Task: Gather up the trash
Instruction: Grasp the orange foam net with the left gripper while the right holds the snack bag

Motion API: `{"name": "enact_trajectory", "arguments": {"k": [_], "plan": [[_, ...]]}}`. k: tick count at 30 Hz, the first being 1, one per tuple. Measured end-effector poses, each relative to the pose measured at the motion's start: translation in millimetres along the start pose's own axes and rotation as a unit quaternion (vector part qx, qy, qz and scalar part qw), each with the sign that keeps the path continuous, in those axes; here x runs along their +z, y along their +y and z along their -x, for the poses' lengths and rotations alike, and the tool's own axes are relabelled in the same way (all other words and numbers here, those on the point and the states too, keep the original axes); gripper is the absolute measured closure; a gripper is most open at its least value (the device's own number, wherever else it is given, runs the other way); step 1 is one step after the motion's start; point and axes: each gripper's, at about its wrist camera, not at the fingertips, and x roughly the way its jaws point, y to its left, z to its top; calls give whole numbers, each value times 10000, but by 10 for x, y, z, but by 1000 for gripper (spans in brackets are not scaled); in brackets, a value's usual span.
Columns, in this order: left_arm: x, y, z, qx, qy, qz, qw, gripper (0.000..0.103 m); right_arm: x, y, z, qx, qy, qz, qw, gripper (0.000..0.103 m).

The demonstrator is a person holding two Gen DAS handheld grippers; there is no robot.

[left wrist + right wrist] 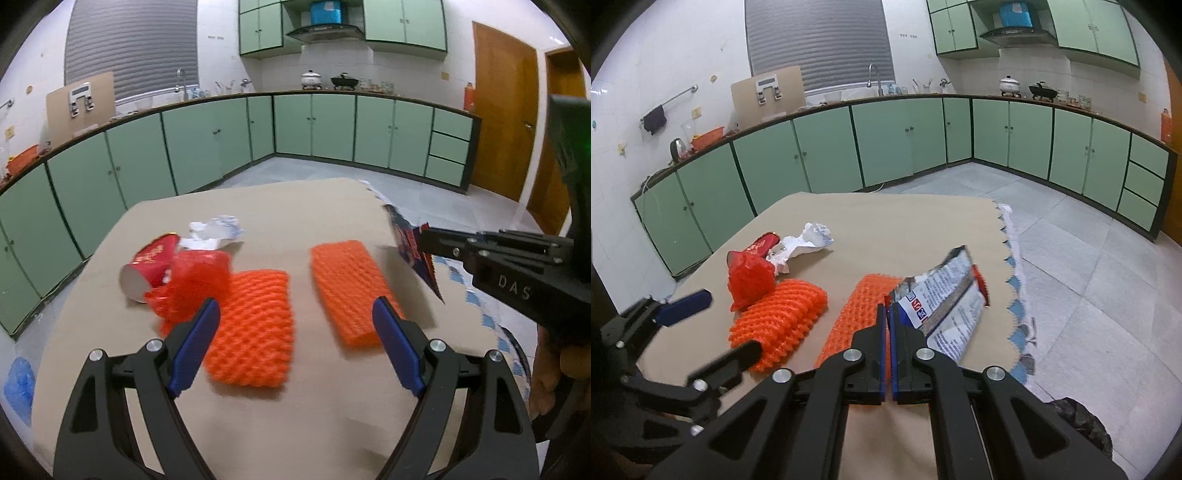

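Observation:
My right gripper [888,314] is shut on a blue and white snack wrapper [945,295] and holds it above the right side of the table; both also show in the left wrist view, gripper [424,236], wrapper [410,247]. My left gripper [295,325] is open and empty above two orange foam nets [251,325] [347,288]. To their left lie a red mesh net [199,277], a red paper cup [147,266] on its side and a crumpled white paper [214,232].
The table [295,206] has a beige cover, with a blue-patterned cloth [1019,295] along its right edge. Green kitchen cabinets [314,125] line the walls beyond a tiled floor. A dark bag [1078,421] shows at the lower right.

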Motion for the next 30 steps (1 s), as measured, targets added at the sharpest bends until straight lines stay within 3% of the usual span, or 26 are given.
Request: {"name": "enact_trajectory", "arguments": {"k": [10,11,12,14,15,17,30], "plan": [[-26,-588,-461,-269,351,-349,9984,25,-96,-299,168,28,-60,-185,9998,102],[-37,-629,-522,-240,422,-392,9980,40,-103,-318,170,30,-55,-200,9998,102],[-51,-660,-618,-226,588,-424,9971,63,-109,-335,177,37,-51,-220,9997,102],[-62,-649,-706,-339,775,-278,9960,86,-115,-378,199,46,-66,-268,9996,102],[-69,-621,-722,-375,792,-206,9959,95,-120,-394,212,42,-77,-281,9996,101],[-61,-604,-704,-370,725,-181,9965,103,-133,-425,232,40,-90,-313,9995,102],[173,-491,-225,-572,85,98,9983,103,-125,-421,479,39,-187,-300,9994,102]]}}
